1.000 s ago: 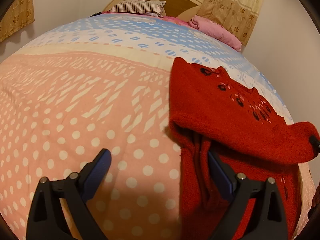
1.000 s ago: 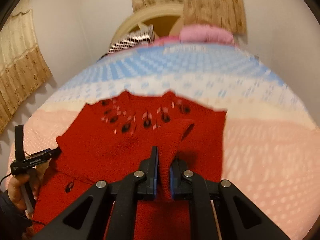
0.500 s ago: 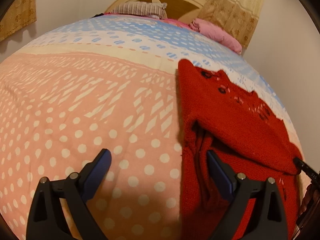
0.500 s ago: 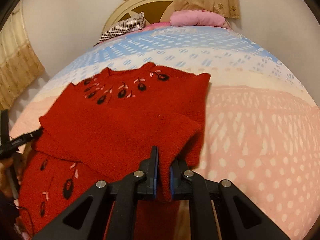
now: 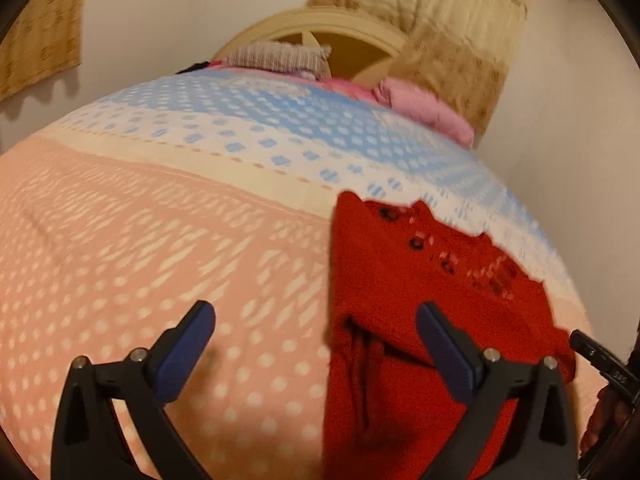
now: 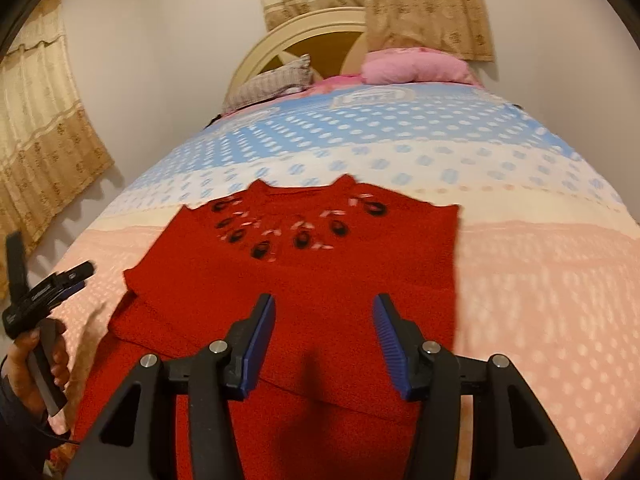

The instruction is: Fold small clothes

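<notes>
Sweater (image 6: pixel 320 280), red knit with dark oval and pale motifs around the neckline, lies on the bed under both claws; the right claw (image 6: pixel 324 336) hovers above its middle with jaws spread and nothing between them, having just been opening, and the blue pads (image 6: pixel 260 336) touch no cloth; beneath that claw a folded sleeve lies crosswise over the body of the garment, its edge running from the left side toward the lower right; the neckline points toward the headboard (image 6: pixel 304 36); in the left wrist view the left claw (image 5: pixel 316 344) stands spread as wide as it goes, gripping nothing, its jaws having opened a little further; its left finger (image 5: pixel 180 356) hangs over bare bedspread (image 5: pixel 120 240), its right finger over the red knit, so the sweater's left edge runs between them; the bedspread is pink with pale dots near the claws, then cream, then blue toward the head of the bed; a hand (image 6: pixel 36 364) grips the handle of the left claw at the left edge of the right wrist view; at the head of the bed rest a striped pillow (image 6: pixel 272 80) and a pink pillow (image 6: pixel 412 66); beige patterned curtains (image 6: pixel 400 4) hang behind the headboard.
</notes>
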The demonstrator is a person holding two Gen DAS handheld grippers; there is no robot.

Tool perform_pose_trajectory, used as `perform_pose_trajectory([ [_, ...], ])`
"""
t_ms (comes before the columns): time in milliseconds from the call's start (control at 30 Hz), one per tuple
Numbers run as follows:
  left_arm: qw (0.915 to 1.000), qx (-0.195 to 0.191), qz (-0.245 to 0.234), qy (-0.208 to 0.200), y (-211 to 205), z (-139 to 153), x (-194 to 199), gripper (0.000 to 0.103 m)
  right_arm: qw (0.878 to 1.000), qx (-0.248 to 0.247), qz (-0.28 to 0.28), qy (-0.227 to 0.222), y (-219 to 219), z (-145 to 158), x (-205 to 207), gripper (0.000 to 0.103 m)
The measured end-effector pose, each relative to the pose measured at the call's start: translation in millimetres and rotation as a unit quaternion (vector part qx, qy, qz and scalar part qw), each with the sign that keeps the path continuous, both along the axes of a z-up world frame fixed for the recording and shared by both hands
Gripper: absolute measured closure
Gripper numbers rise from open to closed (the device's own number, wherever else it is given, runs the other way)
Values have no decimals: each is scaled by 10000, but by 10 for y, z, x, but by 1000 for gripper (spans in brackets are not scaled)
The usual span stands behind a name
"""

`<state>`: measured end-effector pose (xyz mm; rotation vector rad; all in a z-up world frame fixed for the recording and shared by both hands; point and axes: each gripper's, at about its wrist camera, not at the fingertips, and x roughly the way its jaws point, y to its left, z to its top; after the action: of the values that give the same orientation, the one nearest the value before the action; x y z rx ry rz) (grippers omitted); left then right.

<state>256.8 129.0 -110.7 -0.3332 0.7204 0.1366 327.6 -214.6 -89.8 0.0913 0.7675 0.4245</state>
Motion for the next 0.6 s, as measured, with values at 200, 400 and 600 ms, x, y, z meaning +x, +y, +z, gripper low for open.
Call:
perform_pose_trajectory([
  [200,9962,8,276,824,114,-436,268,0,9972,-278,77,690,159,-405,200,48],
  [400,9937,321,430,984,191,-467,250,0,9973,-397,386,473,230,-382,24,44],
  [600,9933,383,481,979,178,-464,147,0,9974,-187,92,684,80,-441,98,44],
])
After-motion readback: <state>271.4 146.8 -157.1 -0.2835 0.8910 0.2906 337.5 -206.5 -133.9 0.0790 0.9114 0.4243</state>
